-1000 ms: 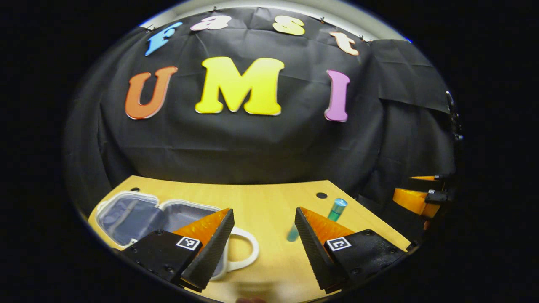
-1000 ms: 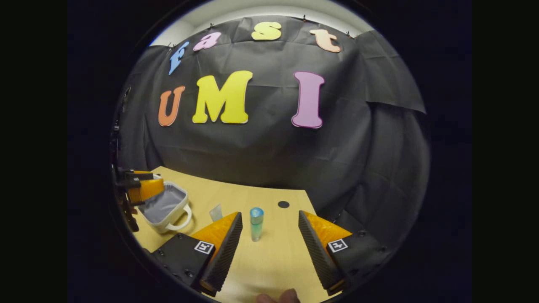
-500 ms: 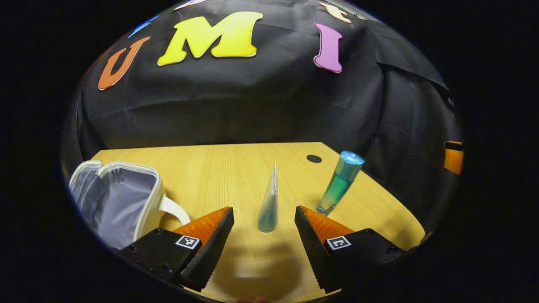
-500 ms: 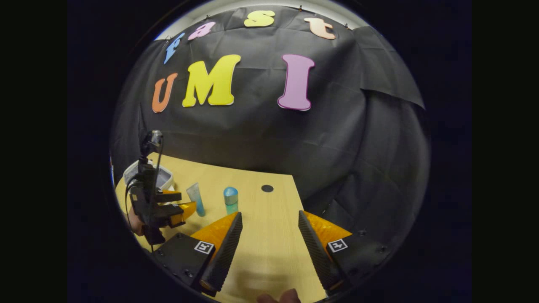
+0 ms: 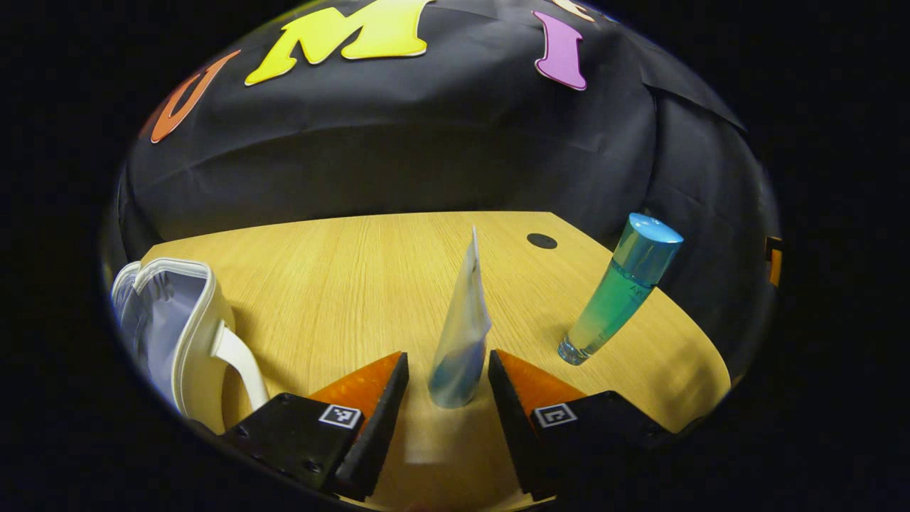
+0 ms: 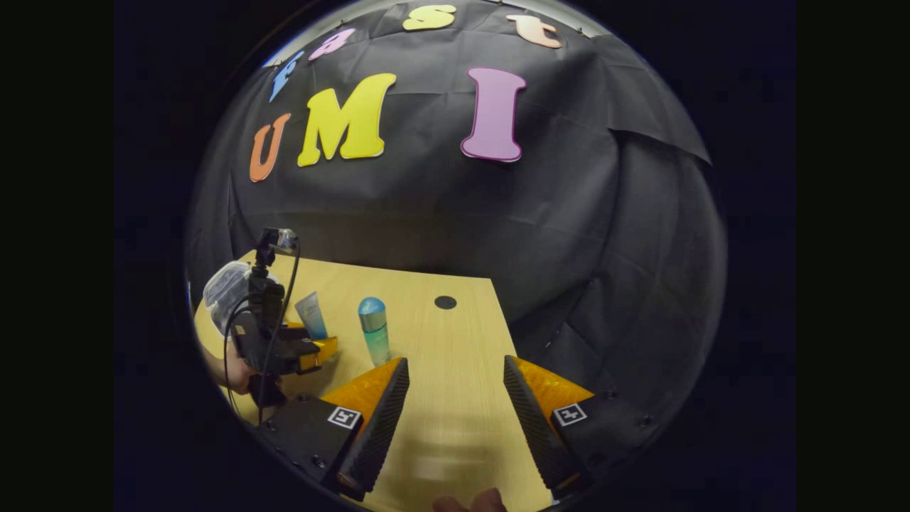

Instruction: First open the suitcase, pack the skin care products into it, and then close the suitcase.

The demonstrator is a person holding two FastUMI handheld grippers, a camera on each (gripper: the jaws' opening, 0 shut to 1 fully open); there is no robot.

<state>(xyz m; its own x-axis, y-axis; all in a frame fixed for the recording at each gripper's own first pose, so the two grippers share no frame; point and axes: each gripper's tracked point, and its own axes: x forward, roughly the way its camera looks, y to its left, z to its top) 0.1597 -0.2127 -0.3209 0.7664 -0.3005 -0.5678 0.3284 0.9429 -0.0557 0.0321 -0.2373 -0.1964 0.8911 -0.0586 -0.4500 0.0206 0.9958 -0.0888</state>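
Observation:
A pale blue tube [image 5: 466,306] stands cap-down on the wooden table [image 5: 341,270], between the fingers of my left gripper [image 5: 446,361]. Those fingers flank its lower end closely, with a thin gap on the left side, so the gripper is open. A blue-capped green bottle [image 5: 618,284] stands upright to the right of it. The white suitcase [image 5: 178,320] lies open at the left with its grey lining showing. My right gripper [image 6: 455,366] hangs open over bare table. From there I see the left gripper [image 6: 298,348] at the tube [image 6: 311,315], the bottle [image 6: 373,334] and the suitcase [image 6: 227,284].
A small black hole [image 5: 542,240] marks the table's far right corner, also seen as the hole [image 6: 445,302] from the right side. A hand [image 6: 234,373] holds the left gripper. The black cloth wall rises close behind the table's far edge.
My left gripper has moved forward to the tube and its fingers have narrowed around the tube's base. The right gripper has stayed open, tilting slightly downward.

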